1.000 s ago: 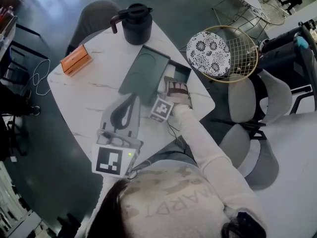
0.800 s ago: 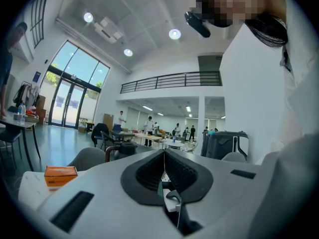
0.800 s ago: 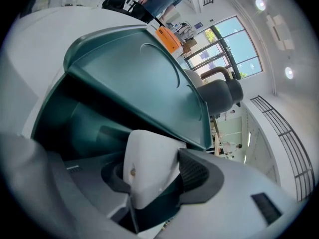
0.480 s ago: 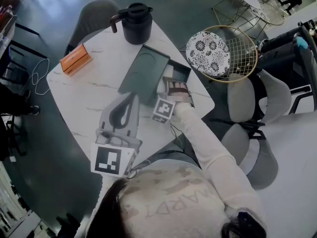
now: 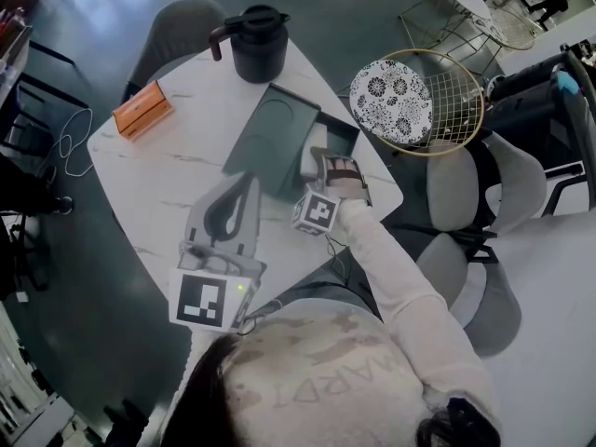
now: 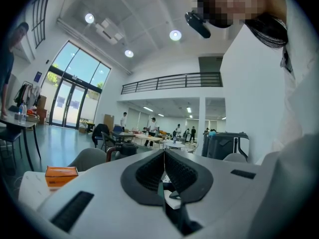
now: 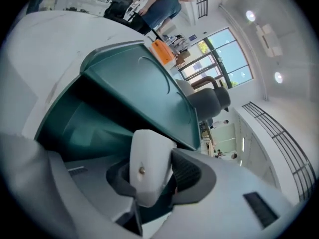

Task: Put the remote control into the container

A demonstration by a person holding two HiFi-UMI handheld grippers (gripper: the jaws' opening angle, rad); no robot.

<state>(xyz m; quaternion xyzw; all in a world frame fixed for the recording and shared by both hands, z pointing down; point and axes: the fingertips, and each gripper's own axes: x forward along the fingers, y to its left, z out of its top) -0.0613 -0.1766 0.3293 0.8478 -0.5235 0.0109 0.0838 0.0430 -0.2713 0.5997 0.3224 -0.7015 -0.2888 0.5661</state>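
A dark green container (image 5: 333, 140) lies on the white table, its lid (image 5: 270, 142) propped over it. My right gripper (image 5: 315, 164) sits at the container's open end. In the right gripper view its jaws hold a white remote control (image 7: 144, 166) upright just before the green hollow (image 7: 84, 118) under the slanted lid (image 7: 134, 83). These jaws have just been closing with the remote between them, and the pads (image 7: 187, 176) press on it. My left gripper (image 5: 248, 182) rests on the table left of the container, shut and empty, and its pads (image 6: 149, 171) meet.
A black jug (image 5: 256, 40) stands at the table's far edge, and an orange box (image 5: 142, 112) lies at the far left. A patterned round cushion (image 5: 391, 101) rests on a wire chair right of the table. Grey chairs (image 5: 182, 31) ring the table; its near-right edge (image 5: 396, 198) is close to my right hand.
My right gripper has tilted and drawn slightly back toward me at the container's open end. The left gripper has stayed still.
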